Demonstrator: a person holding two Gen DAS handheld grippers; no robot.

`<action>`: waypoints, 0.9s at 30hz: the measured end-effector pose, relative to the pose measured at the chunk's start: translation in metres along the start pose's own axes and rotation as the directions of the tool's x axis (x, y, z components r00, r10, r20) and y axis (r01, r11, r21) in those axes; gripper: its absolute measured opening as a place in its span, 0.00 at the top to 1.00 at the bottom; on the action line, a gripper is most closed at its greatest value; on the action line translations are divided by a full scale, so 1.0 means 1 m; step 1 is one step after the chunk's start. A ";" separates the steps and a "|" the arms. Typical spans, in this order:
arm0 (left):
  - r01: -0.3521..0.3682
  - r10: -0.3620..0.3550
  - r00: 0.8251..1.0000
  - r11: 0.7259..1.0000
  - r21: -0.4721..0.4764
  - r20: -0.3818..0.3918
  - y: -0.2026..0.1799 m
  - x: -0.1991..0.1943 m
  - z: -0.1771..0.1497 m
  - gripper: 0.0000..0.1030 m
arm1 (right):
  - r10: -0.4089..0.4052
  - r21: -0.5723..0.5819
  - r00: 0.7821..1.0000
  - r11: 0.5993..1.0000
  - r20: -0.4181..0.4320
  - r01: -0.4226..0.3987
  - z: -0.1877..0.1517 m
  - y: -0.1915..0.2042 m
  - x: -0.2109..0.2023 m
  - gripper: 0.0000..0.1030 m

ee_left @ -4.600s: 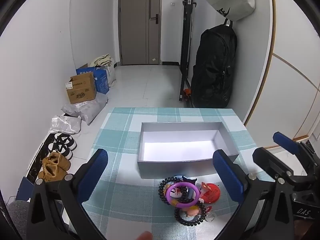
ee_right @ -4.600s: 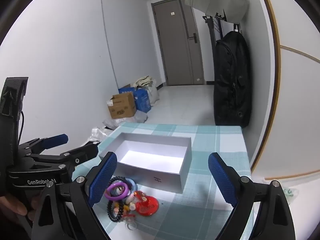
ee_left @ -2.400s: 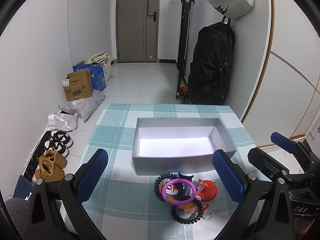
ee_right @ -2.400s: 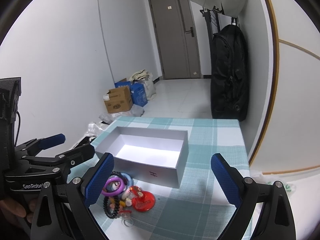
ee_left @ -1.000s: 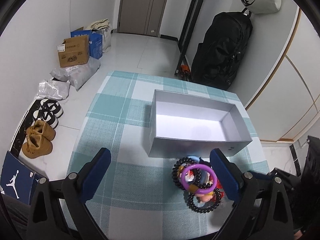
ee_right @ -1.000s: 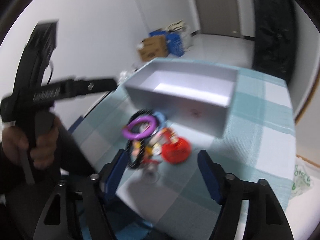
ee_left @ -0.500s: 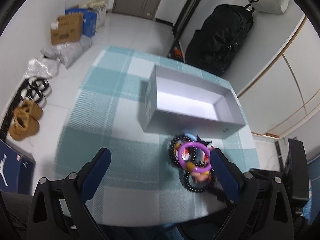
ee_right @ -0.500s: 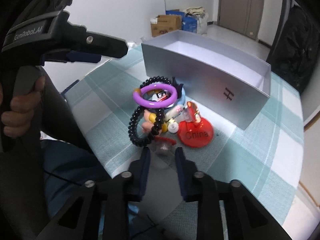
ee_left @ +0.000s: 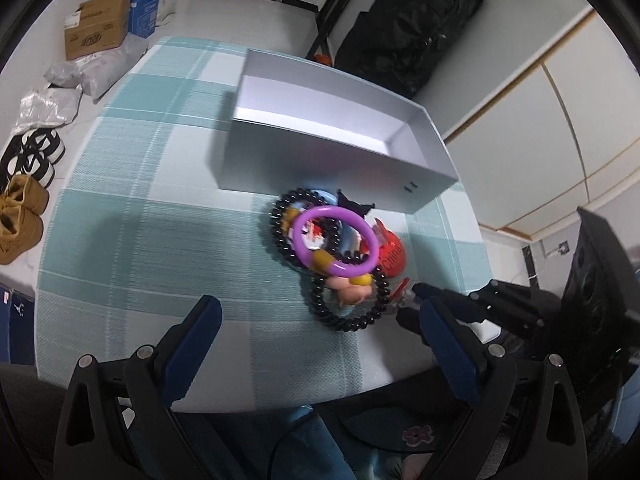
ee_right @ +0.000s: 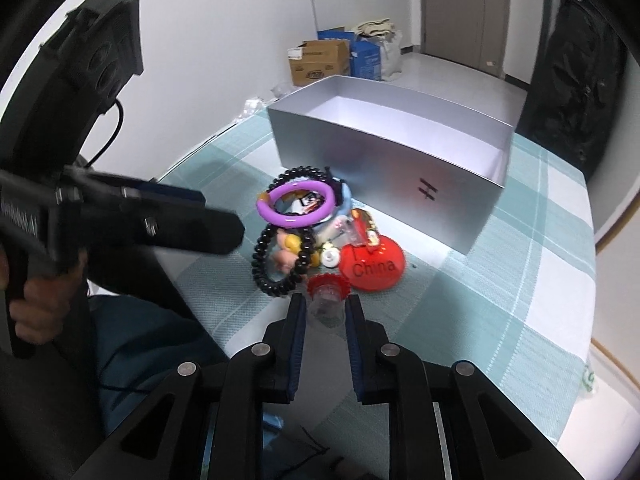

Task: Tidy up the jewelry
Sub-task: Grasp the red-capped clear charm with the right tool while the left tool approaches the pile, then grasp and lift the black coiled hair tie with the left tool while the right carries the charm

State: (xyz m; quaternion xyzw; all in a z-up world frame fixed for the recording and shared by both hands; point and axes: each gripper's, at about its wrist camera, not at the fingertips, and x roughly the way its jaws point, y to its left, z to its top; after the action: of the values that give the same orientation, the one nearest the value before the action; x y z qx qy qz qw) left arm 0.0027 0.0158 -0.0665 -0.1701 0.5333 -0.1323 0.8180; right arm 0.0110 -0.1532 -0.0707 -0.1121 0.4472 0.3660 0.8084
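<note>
Checked tablecloth (ee_left: pixel 132 208) covers the table; grey open-top box (ee_right: pixel 384 148) sits toward the far side, empty as far as can be seen, presumably the drop spot for the jewelry; pile of trinkets (ee_left: pixel 336 256) lies just in front of its near wall, so each carry should be short; purple bangle (ee_right: pixel 298 202) rests on top of black bead bracelets (ee_right: pixel 280 256), red "China" disc (ee_right: pixel 374 264) beside them. Left gripper (ee_left: pixel 320 340) hovers above, jaws wide apart, holding nothing, prob. waiting its turn. Right gripper (ee_right: pixel 325 312) is low at the pile's near edge, fingers closed in on the small clear red-capped piece (ee_right: pixel 328 296); grip looks made, lift not yet begun.
</note>
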 end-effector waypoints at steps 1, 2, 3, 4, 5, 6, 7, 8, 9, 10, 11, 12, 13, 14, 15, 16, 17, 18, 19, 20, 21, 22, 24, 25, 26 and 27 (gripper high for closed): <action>-0.005 0.005 1.000 1.000 0.002 -0.002 -0.002 0.001 0.000 0.06 | 0.000 0.011 1.000 1.000 0.004 0.000 0.000 -0.002 -0.002 0.82; -0.010 0.010 1.000 1.000 0.001 -0.005 -0.003 0.004 0.002 0.06 | 0.000 0.025 1.000 1.000 0.007 0.000 0.000 -0.005 -0.004 0.82; -0.012 0.012 1.000 1.000 0.002 -0.007 -0.004 0.005 0.002 0.06 | -0.003 0.037 1.000 0.999 0.010 0.003 0.000 -0.007 -0.006 0.82; -0.016 0.016 1.000 1.000 0.005 -0.010 -0.006 0.007 0.003 0.06 | -0.003 0.048 1.000 0.999 0.014 0.002 0.001 -0.010 -0.007 0.82; -0.024 0.024 1.000 1.000 0.010 -0.012 -0.008 0.009 0.003 0.06 | -0.006 0.056 1.000 0.998 0.017 0.005 0.001 -0.011 -0.009 0.82; -0.029 0.030 0.999 0.999 0.014 -0.016 -0.010 0.011 0.003 0.06 | -0.012 0.065 1.000 0.998 0.020 0.011 0.001 -0.014 -0.011 0.82; -0.034 0.034 0.999 0.999 0.017 -0.020 -0.012 0.014 0.002 0.06 | -0.012 0.074 1.000 0.997 0.024 0.010 0.000 -0.016 -0.013 0.82; -0.046 0.046 0.999 0.999 0.024 -0.026 -0.014 0.017 0.001 0.06 | -0.014 0.082 0.999 0.997 0.028 0.012 0.000 -0.017 -0.015 0.82; -0.060 0.060 0.998 0.998 0.031 -0.028 -0.015 0.020 0.000 0.06 | -0.017 0.089 0.999 0.996 0.033 0.014 -0.001 -0.020 -0.017 0.82; -0.085 0.086 0.996 0.996 0.042 -0.031 -0.017 0.023 -0.002 0.06 | -0.017 0.099 0.999 0.995 0.041 0.013 -0.001 -0.023 -0.020 0.82; -0.099 0.101 0.994 0.994 0.048 -0.032 -0.019 0.025 -0.002 0.06 | -0.016 0.106 0.999 0.994 0.046 0.011 -0.002 -0.024 -0.021 0.82; -0.106 0.107 0.994 0.993 0.053 -0.025 -0.021 0.026 -0.003 0.06 | -0.019 0.112 0.999 0.994 0.051 0.013 -0.003 -0.024 -0.023 0.82; -0.116 0.117 0.993 0.991 0.060 -0.016 -0.023 0.026 -0.004 0.06 | -0.020 0.120 0.998 0.993 0.057 0.013 -0.004 -0.027 -0.026 0.82; -0.127 0.128 0.992 0.989 0.070 -0.009 -0.026 0.026 -0.004 0.06 | -0.020 0.127 0.998 0.992 0.060 0.013 -0.004 -0.026 -0.024 0.82; -0.138 0.139 0.990 0.987 0.081 -0.004 -0.028 0.026 -0.005 0.09 | -0.022 0.135 0.998 0.991 0.063 0.013 -0.006 -0.028 -0.026 0.82; -0.145 0.147 0.989 0.985 0.088 -0.006 -0.028 0.027 -0.004 0.19 | -0.024 0.143 0.998 0.990 0.066 0.014 -0.006 -0.027 -0.024 0.82; -0.150 0.152 0.988 0.984 0.092 -0.010 -0.028 0.028 -0.005 0.25 | -0.023 0.149 0.997 0.989 0.069 0.013 -0.006 -0.028 -0.025 0.82; -0.150 0.152 0.988 0.984 0.092 -0.016 -0.029 0.030 -0.004 0.34 | -0.020 0.157 0.997 0.988 0.074 0.008 -0.007 -0.030 -0.026 0.82; -0.149 0.152 0.988 0.985 0.090 -0.027 -0.028 0.032 -0.004 0.36 | -0.019 0.163 0.997 0.987 0.078 0.006 -0.008 -0.030 -0.028 0.82; -0.158 0.160 0.987 0.983 0.095 -0.015 -0.029 0.031 -0.004 0.37 | -0.020 0.169 0.996 0.986 0.082 0.006 -0.009 -0.030 -0.030 0.82; -0.165 0.167 0.986 0.981 0.099 -0.014 -0.030 0.032 -0.004 0.45 | -0.020 0.175 0.996 0.985 0.086 0.004 -0.010 -0.031 -0.033 0.82; -0.165 0.167 0.986 0.981 0.102 -0.020 -0.030 0.034 -0.004 0.51 | -0.019 0.179 0.996 0.984 0.089 0.002 -0.011 -0.030 -0.034 0.82; -0.161 0.164 0.986 0.981 0.108 -0.016 -0.031 0.033 -0.003 0.56 | -0.019 0.183 0.995 0.983 0.096 0.001 -0.012 -0.028 -0.035 0.82; -0.152 0.156 0.988 0.983 0.105 -0.022 -0.031 0.033 -0.003 0.56 | -0.018 0.185 0.995 0.983 0.098 0.000 -0.012 -0.028 -0.036 0.82; -0.144 0.147 0.989 0.984 0.100 -0.023 -0.030 0.032 -0.003 0.57 | -0.017 0.186 0.995 0.983 0.101 -0.002 -0.012 -0.028 -0.036 0.82; -0.135 0.138 0.990 0.986 0.096 -0.023 -0.030 0.031 -0.003 0.58 | -0.018 0.187 0.995 0.982 0.103 -0.002 -0.013 -0.028 -0.037 0.82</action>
State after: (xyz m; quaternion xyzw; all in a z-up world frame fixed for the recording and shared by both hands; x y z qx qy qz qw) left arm 0.0115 -0.0240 -0.0812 -0.0927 0.5489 -0.1034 0.8243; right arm 0.0100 -0.1976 -0.0524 -0.0185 0.4363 0.3246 0.8390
